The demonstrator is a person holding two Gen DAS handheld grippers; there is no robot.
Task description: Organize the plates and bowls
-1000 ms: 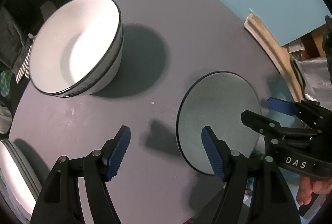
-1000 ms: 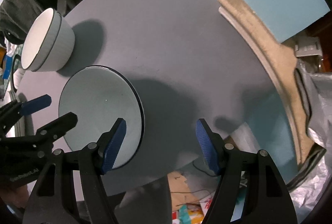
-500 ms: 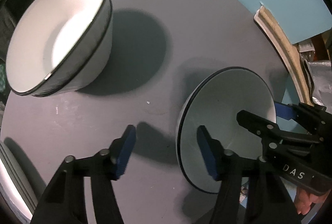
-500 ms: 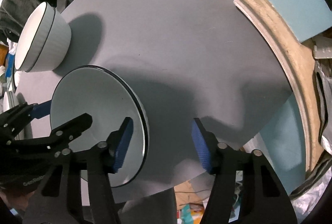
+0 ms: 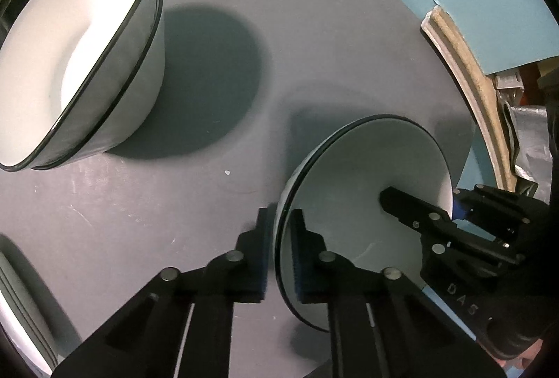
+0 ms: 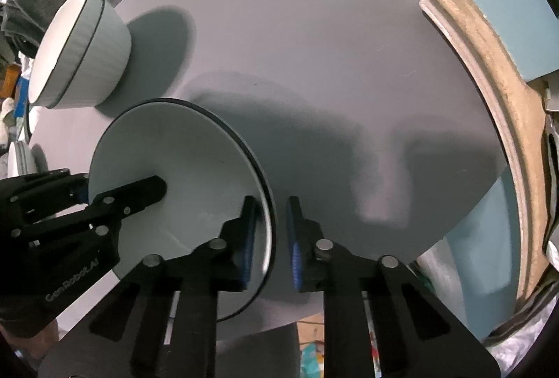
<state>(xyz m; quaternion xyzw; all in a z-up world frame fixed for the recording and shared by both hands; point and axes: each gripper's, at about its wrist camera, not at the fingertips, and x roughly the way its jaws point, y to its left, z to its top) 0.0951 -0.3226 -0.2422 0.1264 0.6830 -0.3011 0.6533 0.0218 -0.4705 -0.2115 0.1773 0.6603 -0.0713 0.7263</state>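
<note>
- Seemingly mid-pickup, seen along the left tongs [image 5: 281, 220]: clamped shut on one rim of the plate [image 5: 367, 182], a pad on each face.
- Plate over the grey table [image 5: 314, 28], right of the stacked bowls [image 5: 70, 45] and well apart from them; gripped at the edge, probably because so flat a thing offers no other hold.
- Next, along the right tongs [image 6: 270, 227]: jaws closing around the opposite rim of the plate [image 6: 174, 150], inner pad against its face, outer pad seemingly just off it.
- Plate below and right of the bowls [image 6: 84, 52] here; a hold on both sides likely meant to keep it steady for carrying to a stack.
</note>
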